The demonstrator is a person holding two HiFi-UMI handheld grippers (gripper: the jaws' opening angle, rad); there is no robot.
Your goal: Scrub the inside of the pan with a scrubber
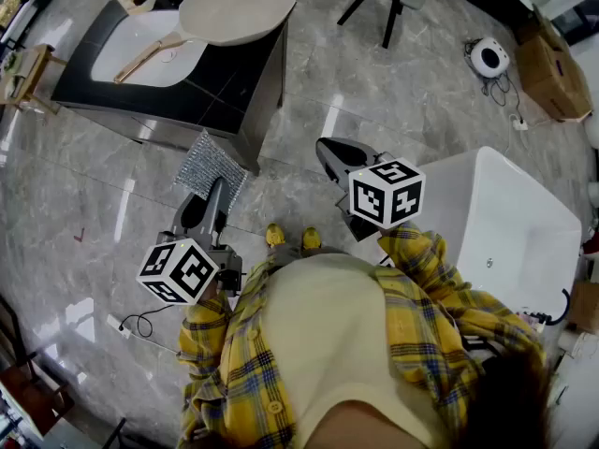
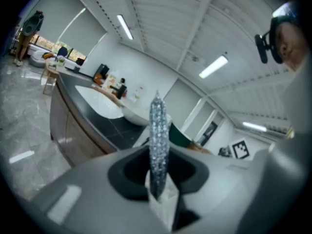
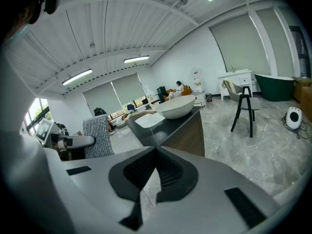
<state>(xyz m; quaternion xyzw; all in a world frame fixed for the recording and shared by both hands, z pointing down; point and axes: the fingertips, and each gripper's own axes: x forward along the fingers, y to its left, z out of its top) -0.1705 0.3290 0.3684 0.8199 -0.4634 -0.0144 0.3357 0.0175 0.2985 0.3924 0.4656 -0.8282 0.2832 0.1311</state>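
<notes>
A pale round wooden-handled pan (image 1: 239,6) sits on the black counter (image 1: 211,87), upper left, its inside unclear. Well below it, the left gripper (image 1: 214,190) pinches a silvery mesh scrubber (image 1: 211,165). The right gripper (image 1: 325,148), centre frame, is pressed together, empty.

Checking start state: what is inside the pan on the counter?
Nothing visible: the pan shows a bare pale interior in the head view. The right gripper view shows only its outer wall. Fine residue: cannot tell.
</notes>
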